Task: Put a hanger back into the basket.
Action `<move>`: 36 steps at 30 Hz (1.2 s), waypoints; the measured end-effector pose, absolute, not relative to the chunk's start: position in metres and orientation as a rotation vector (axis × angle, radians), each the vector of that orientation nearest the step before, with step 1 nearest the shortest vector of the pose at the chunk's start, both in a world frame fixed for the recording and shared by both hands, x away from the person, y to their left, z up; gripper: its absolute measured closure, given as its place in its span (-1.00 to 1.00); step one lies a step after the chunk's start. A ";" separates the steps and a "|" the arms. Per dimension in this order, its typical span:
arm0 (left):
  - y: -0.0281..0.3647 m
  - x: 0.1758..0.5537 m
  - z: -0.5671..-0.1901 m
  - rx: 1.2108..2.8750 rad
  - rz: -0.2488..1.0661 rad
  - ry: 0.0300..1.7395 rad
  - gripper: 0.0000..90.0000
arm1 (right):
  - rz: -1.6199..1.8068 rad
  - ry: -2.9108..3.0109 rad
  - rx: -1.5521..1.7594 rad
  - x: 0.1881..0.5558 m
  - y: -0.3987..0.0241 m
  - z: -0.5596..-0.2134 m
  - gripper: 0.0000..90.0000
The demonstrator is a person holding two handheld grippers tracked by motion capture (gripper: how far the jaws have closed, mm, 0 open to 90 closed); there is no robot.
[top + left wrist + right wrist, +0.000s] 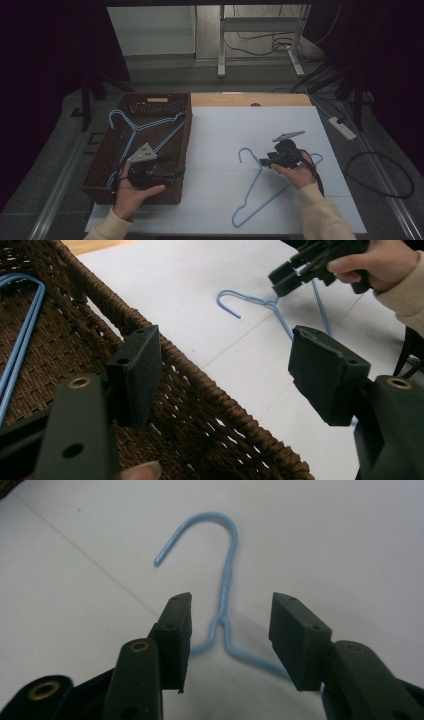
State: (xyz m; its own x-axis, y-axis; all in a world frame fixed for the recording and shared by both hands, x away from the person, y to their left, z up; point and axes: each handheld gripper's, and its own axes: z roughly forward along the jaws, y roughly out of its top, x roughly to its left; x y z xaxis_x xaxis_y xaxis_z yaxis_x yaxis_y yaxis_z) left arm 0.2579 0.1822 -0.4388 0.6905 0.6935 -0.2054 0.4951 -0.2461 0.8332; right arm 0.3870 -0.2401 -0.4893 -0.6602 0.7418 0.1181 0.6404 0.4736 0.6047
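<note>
Your right tool (230,640) stood with its jaws apart astride the neck of the blue wire hanger (226,580), which lay flat on the white counter (225,145), not gripped. Next, I judge, you needed to close there and lift. Your left tool (172,174) gaped empty over the wicker basket (186,145), which held another blue hanger (131,126).
</note>
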 end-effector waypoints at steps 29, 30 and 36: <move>0.180 0.258 -0.440 1.915 0.243 0.912 -0.32 | 0.635 2.610 1.160 0.403 -0.197 -0.503 0.44; 0.180 0.258 -0.440 1.914 0.241 0.913 -0.32 | 0.625 2.606 1.161 0.402 -0.196 -0.503 0.47; 0.178 0.258 -0.440 1.918 0.236 0.910 -0.32 | 0.565 2.613 1.216 0.405 -0.191 -0.501 0.89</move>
State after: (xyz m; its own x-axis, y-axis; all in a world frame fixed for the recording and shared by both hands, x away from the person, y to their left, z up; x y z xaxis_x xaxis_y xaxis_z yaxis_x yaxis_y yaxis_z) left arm 0.2577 0.1784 -0.4403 0.7023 0.6810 -0.2074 0.4941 -0.2566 0.8307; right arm 0.4051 -0.1911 -0.5008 -0.6399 0.7681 -0.0233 0.6900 0.5876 0.4226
